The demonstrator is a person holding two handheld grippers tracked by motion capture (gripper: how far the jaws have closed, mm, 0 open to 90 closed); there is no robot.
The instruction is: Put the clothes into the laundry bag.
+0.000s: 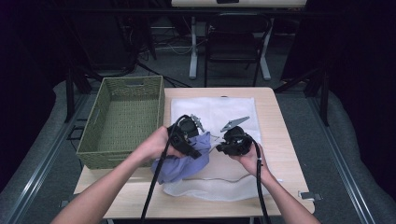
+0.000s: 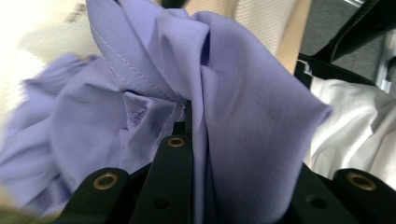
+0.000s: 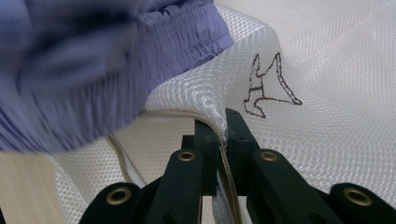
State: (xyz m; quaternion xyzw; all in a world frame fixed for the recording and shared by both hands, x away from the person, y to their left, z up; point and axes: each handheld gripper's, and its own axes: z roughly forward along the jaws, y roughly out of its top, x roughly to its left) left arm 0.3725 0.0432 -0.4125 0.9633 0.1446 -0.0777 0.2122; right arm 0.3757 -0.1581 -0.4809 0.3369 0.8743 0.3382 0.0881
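Little room in the middle, more at the edges

Your two grippers sit close together over the white mesh bag (image 1: 219, 116), with the purple cloth (image 1: 187, 161) bunched between them. The green basket (image 1: 122, 119) blocks your left side. The bare table (image 1: 285, 154) on your right is open.

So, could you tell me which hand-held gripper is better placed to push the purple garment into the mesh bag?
Left. The left hand-held gripper already clamps the purple garment; the right hand-held gripper grips the mesh bag's edge.
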